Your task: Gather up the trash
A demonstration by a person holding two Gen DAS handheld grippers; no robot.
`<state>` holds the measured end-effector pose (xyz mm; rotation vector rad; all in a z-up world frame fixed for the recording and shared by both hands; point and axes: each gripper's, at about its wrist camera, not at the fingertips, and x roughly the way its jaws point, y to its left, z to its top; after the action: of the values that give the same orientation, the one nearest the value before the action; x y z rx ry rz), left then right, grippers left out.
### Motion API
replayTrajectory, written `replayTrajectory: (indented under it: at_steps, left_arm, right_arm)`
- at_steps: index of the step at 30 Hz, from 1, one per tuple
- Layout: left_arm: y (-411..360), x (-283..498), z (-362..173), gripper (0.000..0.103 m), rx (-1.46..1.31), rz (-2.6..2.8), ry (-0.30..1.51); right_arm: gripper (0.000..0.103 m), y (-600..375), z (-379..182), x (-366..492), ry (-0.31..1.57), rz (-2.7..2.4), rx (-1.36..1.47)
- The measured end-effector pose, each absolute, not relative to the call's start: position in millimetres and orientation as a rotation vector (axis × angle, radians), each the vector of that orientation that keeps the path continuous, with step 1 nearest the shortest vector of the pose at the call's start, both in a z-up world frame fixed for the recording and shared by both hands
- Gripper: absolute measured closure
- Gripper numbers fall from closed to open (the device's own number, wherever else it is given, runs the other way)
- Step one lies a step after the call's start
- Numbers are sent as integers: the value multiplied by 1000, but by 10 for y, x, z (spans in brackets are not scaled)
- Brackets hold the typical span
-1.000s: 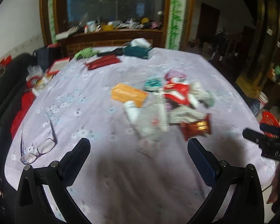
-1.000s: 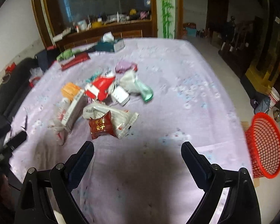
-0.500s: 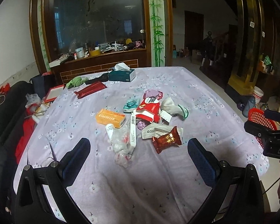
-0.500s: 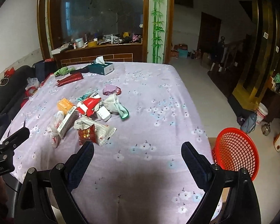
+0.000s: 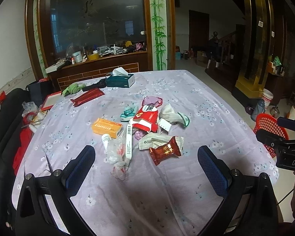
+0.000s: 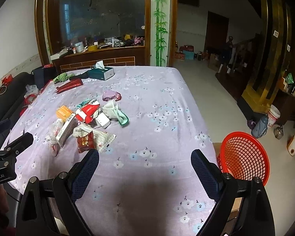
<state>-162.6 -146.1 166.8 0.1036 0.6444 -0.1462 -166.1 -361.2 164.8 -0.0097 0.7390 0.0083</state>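
Trash [image 5: 145,129] lies heaped near the middle of the table [image 5: 196,102], which wears a lilac flowered cloth. From the left wrist camera, the left gripper [image 5: 146,162] hangs above the near edge with its jaws spread wide and nothing between them. Just beyond its fingertips sit a dark red snack packet [image 5: 166,151], an orange box [image 5: 107,127] and a red-and-white carton [image 5: 146,118]. A tissue box [image 5: 120,79] stands at the far end.

From the right wrist camera, the right gripper [image 6: 144,166] also gapes wide and empty over bare cloth, with the heap off to its left. A red mesh basket [image 6: 243,159] stands on the floor just beside the table's right edge.
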Motion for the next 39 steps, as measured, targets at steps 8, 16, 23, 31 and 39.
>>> replayTrajectory:
  at_steps: [8, 16, 23, 31, 39]
  left_arm:
    - [-1464, -1614, 1675, 0, 96, -153, 644]
    - [-1497, -1567, 1649, 0, 90, -160, 656]
    - [-1472, -1573, 1615, 0, 71, -154, 665]
    - [-1420, -1603, 1605, 0, 59, -149, 668]
    - [-1377, -1594, 1572, 0, 48, -145, 684]
  right_arm:
    - [7, -3626, 1652, -1668, 744, -2, -10]
    - [7, -3637, 1607, -1650, 768, -7, -3]
    - [7, -3631, 1588, -1640, 782, -6, 2]
    - [7, -3610, 1573, -1632, 791, -1, -3]
    - [7, -3578, 1540, -1578, 806, 4, -2]
